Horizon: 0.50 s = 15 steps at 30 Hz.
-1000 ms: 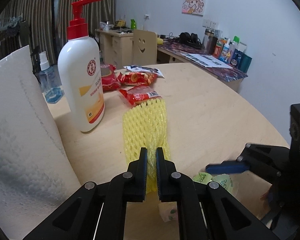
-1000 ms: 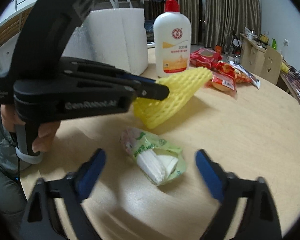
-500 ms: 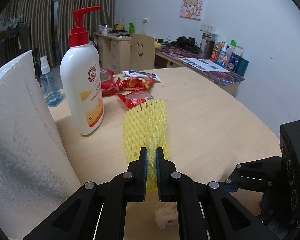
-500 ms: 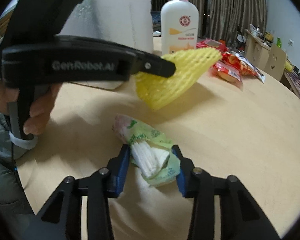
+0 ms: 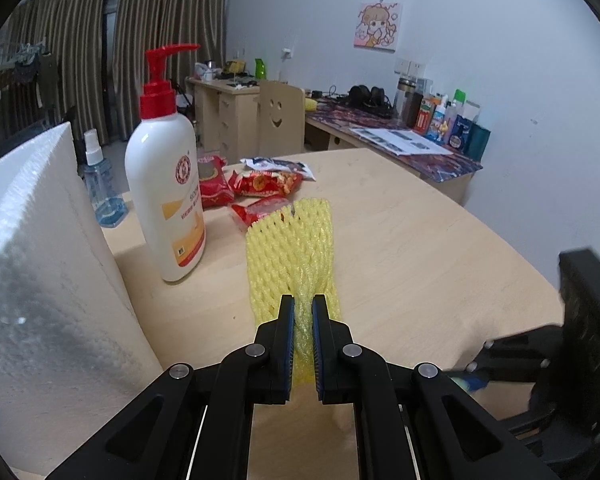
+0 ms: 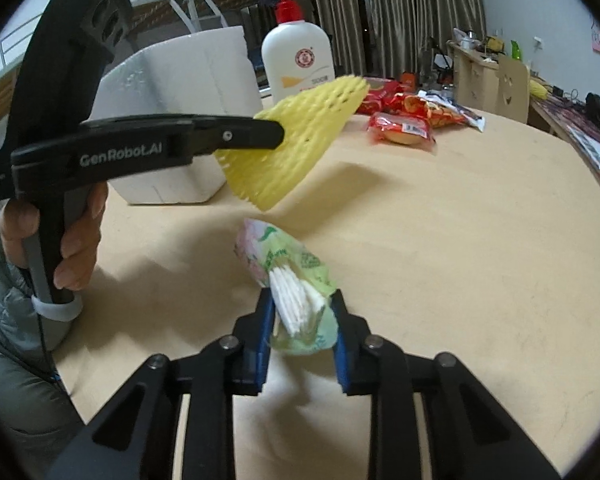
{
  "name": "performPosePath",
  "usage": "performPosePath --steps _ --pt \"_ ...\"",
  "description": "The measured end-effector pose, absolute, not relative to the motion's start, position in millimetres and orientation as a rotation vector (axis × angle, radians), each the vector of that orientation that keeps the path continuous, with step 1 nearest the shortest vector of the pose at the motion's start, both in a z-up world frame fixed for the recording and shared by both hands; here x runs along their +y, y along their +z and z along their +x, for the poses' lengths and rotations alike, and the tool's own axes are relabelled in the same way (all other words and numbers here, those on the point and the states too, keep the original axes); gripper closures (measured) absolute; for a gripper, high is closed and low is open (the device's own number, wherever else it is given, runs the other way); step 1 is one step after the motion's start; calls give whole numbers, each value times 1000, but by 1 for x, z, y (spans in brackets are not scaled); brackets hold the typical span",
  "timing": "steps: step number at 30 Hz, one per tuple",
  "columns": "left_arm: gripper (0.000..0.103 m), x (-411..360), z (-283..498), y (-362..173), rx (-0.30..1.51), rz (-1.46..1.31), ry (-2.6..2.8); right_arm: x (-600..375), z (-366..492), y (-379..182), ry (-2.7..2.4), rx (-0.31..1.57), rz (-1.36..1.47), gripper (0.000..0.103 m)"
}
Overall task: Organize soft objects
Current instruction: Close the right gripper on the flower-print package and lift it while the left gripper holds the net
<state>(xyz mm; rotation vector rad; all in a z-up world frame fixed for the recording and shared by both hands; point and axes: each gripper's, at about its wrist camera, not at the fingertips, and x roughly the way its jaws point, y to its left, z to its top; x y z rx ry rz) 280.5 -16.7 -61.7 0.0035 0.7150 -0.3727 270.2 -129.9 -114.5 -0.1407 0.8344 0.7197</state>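
Note:
A yellow foam net sleeve point(image 5: 292, 248) hangs above the table, and my left gripper point(image 5: 303, 308) is shut on its near end. The right wrist view shows the same net point(image 6: 296, 148) sticking out from the left gripper's tip point(image 6: 276, 136). Below it lies a green tissue pack point(image 6: 288, 264) with white tissues showing. My right gripper point(image 6: 302, 298) has its blue pads pressed on the pack's near end, jaws closing. Only a blurred part of the right gripper point(image 5: 476, 376) is seen at the left wrist view's right edge.
A white pump bottle point(image 5: 164, 200) with a red top stands beside a white foam box point(image 5: 40, 260). Red snack packets point(image 5: 260, 184) and a small spray bottle point(image 5: 100, 184) lie behind them. The round wooden table point(image 5: 420, 260) extends right. A hand point(image 6: 72, 240) holds the left gripper's handle.
My right gripper's jaws came in from wide apart onto the tissue pack. The left gripper kept its hold on the foam net and barely moved.

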Motion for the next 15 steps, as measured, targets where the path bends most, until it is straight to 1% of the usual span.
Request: performPosePath --steps 6,15 --pt "94 -14 277 -57 697 -3 -372 -118 264 -124 752 851 -162 74" --pt "94 -18 272 -53 683 15 -376 -120 251 -124 717 812 -169 77"
